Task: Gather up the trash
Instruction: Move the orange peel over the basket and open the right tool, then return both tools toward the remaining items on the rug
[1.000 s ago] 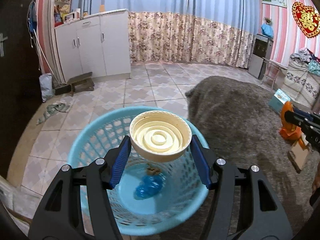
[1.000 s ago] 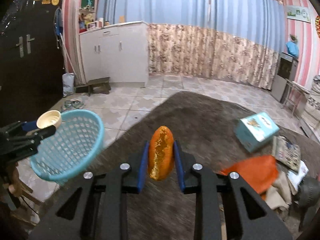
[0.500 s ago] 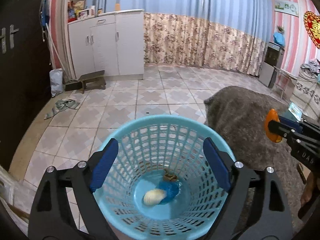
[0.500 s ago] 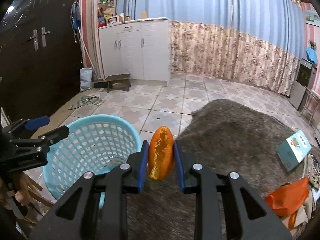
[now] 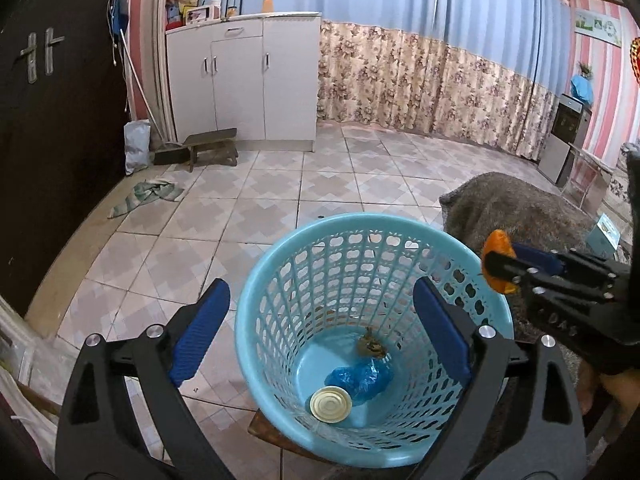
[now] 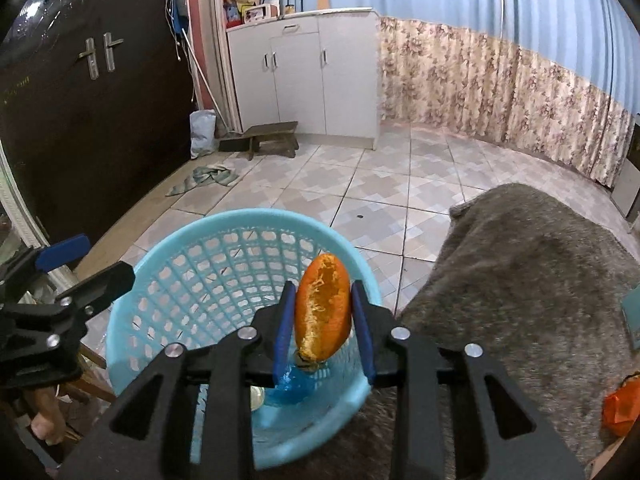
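A light blue plastic basket (image 5: pixel 304 248) stands below my left gripper (image 5: pixel 320 320), which is open and empty over its mouth. Inside lie a cream round lid (image 5: pixel 331 399), a crumpled blue wrapper (image 5: pixel 360 376) and a small brown scrap (image 5: pixel 370 345). My right gripper (image 6: pixel 323 312) is shut on an orange peel (image 6: pixel 322 312) and holds it over the basket's (image 6: pixel 168 248) near rim. The peel (image 5: pixel 496 252) and right gripper also show at the right of the left wrist view. The left gripper shows at the left of the right wrist view (image 6: pixel 76 268).
A grey furry blanket (image 6: pixel 520 280) covers the surface right of the basket. An orange bag (image 6: pixel 620 400) and a teal box (image 5: pixel 606 232) lie on it. Tiled floor, a white cabinet (image 5: pixel 248 80), a small stool (image 5: pixel 212 148) and a rag (image 5: pixel 148 196) are beyond.
My left gripper opened and dropped the cream lid into the basket, where it settled flat. My right gripper carried the orange peel left, from over the blanket to over the basket's rim.
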`<state>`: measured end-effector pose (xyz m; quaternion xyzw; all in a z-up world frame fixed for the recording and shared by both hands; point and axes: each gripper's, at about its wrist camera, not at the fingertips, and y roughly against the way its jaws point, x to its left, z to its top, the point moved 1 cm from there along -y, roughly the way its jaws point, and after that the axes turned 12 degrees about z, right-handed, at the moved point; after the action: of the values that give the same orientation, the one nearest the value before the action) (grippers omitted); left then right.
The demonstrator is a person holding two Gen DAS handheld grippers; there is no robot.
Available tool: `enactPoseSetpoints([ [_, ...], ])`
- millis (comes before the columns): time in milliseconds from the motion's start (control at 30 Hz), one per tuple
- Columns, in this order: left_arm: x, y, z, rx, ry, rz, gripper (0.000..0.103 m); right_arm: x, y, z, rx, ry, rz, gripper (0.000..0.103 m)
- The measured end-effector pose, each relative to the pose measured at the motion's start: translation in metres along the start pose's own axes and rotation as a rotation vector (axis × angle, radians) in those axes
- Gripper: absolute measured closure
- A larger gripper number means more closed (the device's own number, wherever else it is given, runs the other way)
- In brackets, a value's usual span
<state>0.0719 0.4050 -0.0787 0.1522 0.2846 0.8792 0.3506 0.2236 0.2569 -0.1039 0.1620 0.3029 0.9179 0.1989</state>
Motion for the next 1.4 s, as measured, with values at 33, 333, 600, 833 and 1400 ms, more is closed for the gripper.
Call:
enactPoseSetpoints([
  [33,0.000,0.000,0.001,-0.001,0.001,0.000,0.013,0.001,-0.003,0.000,0.000,0.006,-0.004,0.066],
  [333,0.000,0.008,0.003,-0.017,0.033,0.002,0.013,-0.003,0.016,-0.001,-0.043,0.032,-0.058,0.024],
  [600,-0.017,0.043,0.001,-0.057,0.034,0.002,0.008,-0.033,0.070,-0.016,-0.104,0.004,-0.138,0.012],
  [833,-0.048,0.073,0.001,-0.060,0.034,-0.043,0.007,-0.064,0.137,-0.026,-0.158,-0.027,-0.209,0.011],
  [1400,-0.158,0.130,-0.019,-0.060,-0.051,-0.163,0.006,-0.177,0.283,-0.103,-0.217,-0.226,-0.415,0.006],
])
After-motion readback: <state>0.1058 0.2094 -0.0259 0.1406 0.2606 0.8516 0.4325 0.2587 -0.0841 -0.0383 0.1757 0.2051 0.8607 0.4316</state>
